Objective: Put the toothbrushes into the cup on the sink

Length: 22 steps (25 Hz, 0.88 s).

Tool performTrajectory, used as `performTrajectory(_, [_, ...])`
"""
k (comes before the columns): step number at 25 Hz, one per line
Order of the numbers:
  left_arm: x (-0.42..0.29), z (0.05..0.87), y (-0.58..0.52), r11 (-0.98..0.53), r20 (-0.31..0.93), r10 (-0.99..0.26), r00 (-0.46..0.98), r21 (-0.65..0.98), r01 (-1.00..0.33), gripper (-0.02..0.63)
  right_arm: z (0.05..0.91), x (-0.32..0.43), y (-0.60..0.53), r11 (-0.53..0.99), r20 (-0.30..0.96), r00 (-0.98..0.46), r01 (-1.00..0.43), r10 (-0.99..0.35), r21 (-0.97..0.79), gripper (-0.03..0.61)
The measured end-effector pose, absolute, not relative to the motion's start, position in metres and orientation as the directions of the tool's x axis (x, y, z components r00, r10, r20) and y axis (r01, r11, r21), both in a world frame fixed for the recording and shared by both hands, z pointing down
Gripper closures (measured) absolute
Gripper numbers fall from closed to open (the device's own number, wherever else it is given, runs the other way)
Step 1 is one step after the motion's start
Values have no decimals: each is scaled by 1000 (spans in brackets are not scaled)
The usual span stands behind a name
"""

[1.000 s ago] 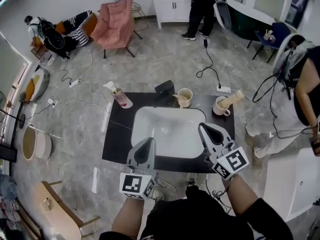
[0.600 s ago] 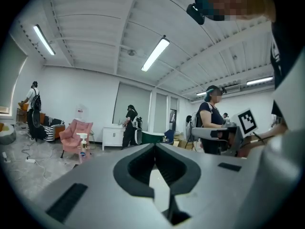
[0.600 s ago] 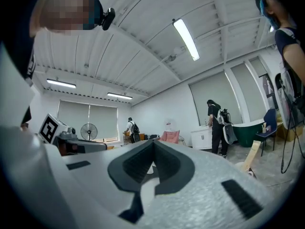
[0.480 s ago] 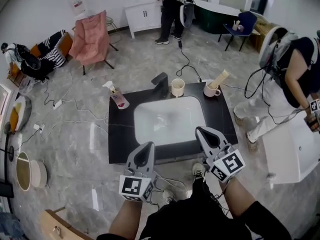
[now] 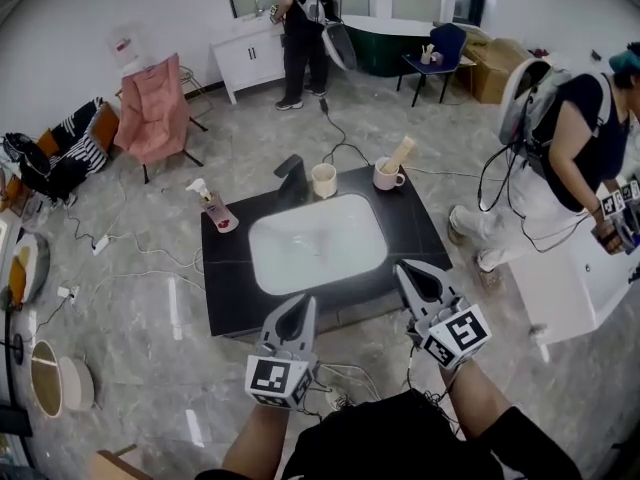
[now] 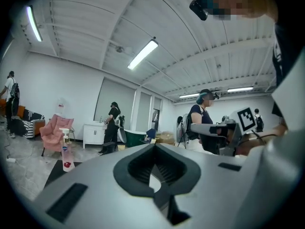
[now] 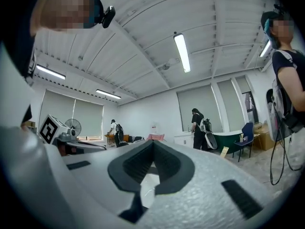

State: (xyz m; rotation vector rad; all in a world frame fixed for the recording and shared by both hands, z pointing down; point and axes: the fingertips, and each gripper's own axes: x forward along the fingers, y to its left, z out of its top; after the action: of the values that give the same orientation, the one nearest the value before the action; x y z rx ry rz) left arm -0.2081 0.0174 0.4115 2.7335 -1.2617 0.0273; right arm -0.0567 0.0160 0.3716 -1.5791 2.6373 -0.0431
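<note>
The left claw (image 5: 302, 306) and the right claw (image 5: 410, 271) are both shut and hold nothing; what looks like a toothbrush (image 5: 401, 153) leans in the far cup (image 5: 384, 178), across the sink (image 5: 262, 253); the right claw is nearer.

I hold my left gripper (image 5: 293, 320) and right gripper (image 5: 421, 284) low before me, both 2 closed and empty.
</note>
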Motion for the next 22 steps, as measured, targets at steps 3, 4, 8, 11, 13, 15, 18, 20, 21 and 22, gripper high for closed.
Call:
performTrajectory(3, [-186,406,32,-639,70,-759,647,112,-761,609,367,-36,30,479,-44,-477,-876,-878,-52,572])
performTrajectory(4, [-177,404,37,-634,72,-763,643,111,-765,609,364,-28,36,484,-44,-482,-874,-875,-52,572])
performTrajectory(8, [-136,394,64,-611,86,-780,620,109,-784,609,356,9,60,510,-48,-508,-858,-860,-58,572])
performTrajectory(11, [-108,391,87,-588,90,-798,596,99,-803,609,356,35,78,536,-57,-534,-841,-844,-65,572])
performTrajectory(13, [-93,388,100,-569,90,-812,576,92,-817,609,356,50,88,556,-63,-553,-828,-831,-69,572])
performTrajectory(15, [-81,385,114,-549,90,-827,555,90,-831,609,356,60,98,578,-70,-574,-813,-816,-72,572])
performTrajectory(18, [-72,385,135,-518,84,-848,524,82,-851,609,355,69,111,613,-81,-608,-786,-790,-76,572])
performTrajectory(20, [-69,386,147,-499,77,-861,503,73,-864,609,354,72,118,635,-84,-629,-769,-773,-75,572])
performTrajectory(21, [-68,385,152,-488,74,-867,493,73,-870,609,354,73,122,644,-84,-639,-762,-765,-74,572])
performTrajectory(22, [-67,384,156,-477,73,-873,482,74,-876,609,354,74,125,652,-84,-647,-755,-758,-73,572])
